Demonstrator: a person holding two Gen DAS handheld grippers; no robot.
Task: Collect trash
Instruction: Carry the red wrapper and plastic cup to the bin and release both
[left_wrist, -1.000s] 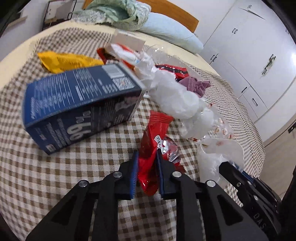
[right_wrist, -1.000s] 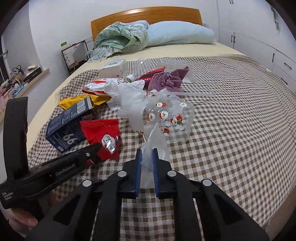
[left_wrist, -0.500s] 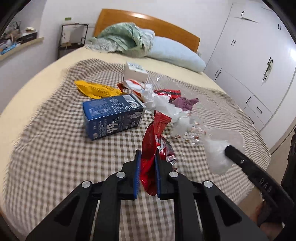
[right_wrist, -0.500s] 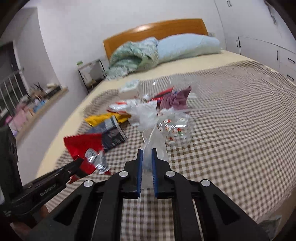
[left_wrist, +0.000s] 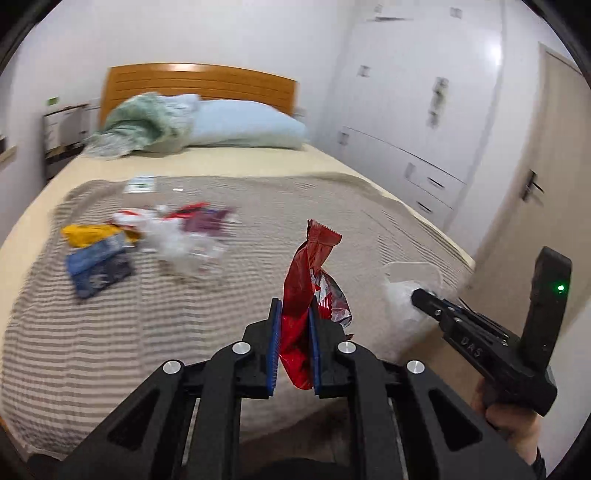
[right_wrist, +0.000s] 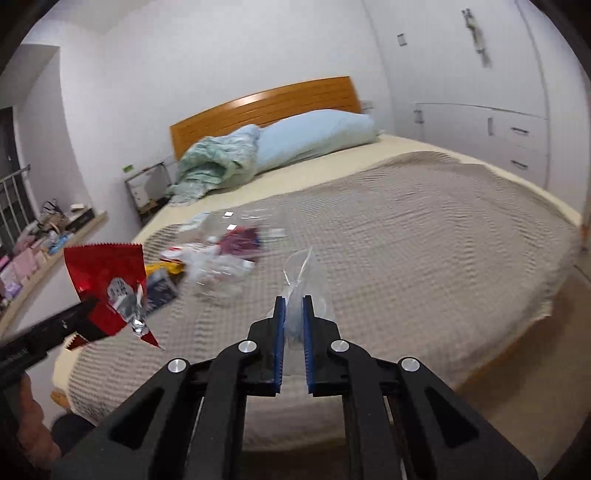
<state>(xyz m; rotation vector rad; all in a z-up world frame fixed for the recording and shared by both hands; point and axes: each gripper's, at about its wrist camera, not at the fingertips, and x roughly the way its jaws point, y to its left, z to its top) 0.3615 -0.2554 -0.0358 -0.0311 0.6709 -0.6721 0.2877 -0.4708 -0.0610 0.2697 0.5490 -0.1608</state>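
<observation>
Left gripper (left_wrist: 294, 345): jaws clenched on a red foil wrapper (left_wrist: 308, 273), which stands up from between the blue pads, its serrated top edge uppermost and a silver inner face showing at one side. The wrapper is clear of the bed (left_wrist: 332, 221), held in the air before its near edge.

Right gripper (right_wrist: 293, 341): jaws clenched on a clear plastic bag (right_wrist: 301, 280); the bag is gathered between the pads and fans out above them. It too is off the bedcover. In the left wrist view the same gripper enters from the right, borne by a hand (left_wrist: 513, 428), with the pale plastic bunched at its tip.

Remaining trash lies in a loose group on the checked bedcover (right_wrist: 424, 240), toward the headboard side and well apart from both grippers: a yellow packet (left_wrist: 90, 234), a dark blue carton (left_wrist: 98, 269) just beside it, crumpled clear and white plastic (left_wrist: 181, 247), and a purple cloth-like item (left_wrist: 205, 223). A small white box (left_wrist: 138, 184) sits farther up the cover. These items are blurred; finer detail cannot be told.

A pale blue pillow (left_wrist: 247, 129) and a green crumpled blanket (left_wrist: 144, 125) rest against the wooden headboard (left_wrist: 199, 83). White cupboards (left_wrist: 417, 110) line the wall to the right.
</observation>
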